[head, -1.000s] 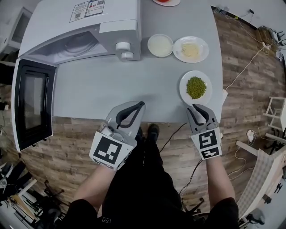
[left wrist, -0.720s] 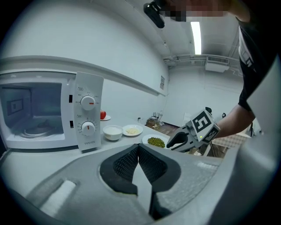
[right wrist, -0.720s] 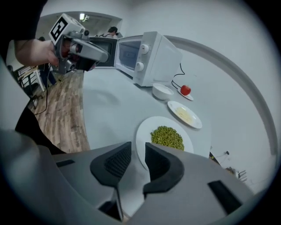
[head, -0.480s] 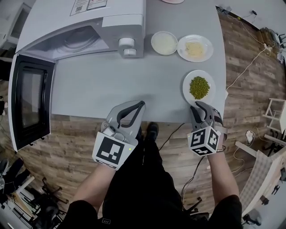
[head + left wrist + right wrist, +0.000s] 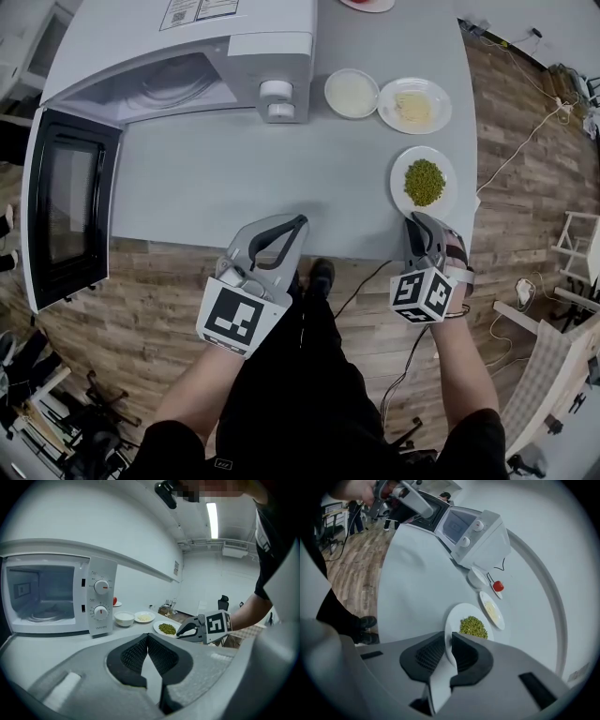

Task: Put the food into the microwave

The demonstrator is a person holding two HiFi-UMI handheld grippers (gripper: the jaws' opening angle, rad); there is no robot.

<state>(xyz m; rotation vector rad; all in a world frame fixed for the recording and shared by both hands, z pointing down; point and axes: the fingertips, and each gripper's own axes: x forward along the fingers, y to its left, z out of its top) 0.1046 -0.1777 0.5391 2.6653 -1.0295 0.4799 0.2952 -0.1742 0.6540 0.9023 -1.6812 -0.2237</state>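
Pea plate (image 5: 400, 184) rim is pinched by fingers (image 5: 467, 656) of right gripper (image 5: 416, 220).

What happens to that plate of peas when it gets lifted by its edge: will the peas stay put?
The plate looks stiff and shallow, so gripped at one rim by the right gripper it would probably tip toward its far side. The peas are a loose heap and could roll off if it tilts.

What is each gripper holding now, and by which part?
The right gripper grips the plate of green peas by its near rim, which sits between its jaws. The left gripper holds nothing; its jaws are together.
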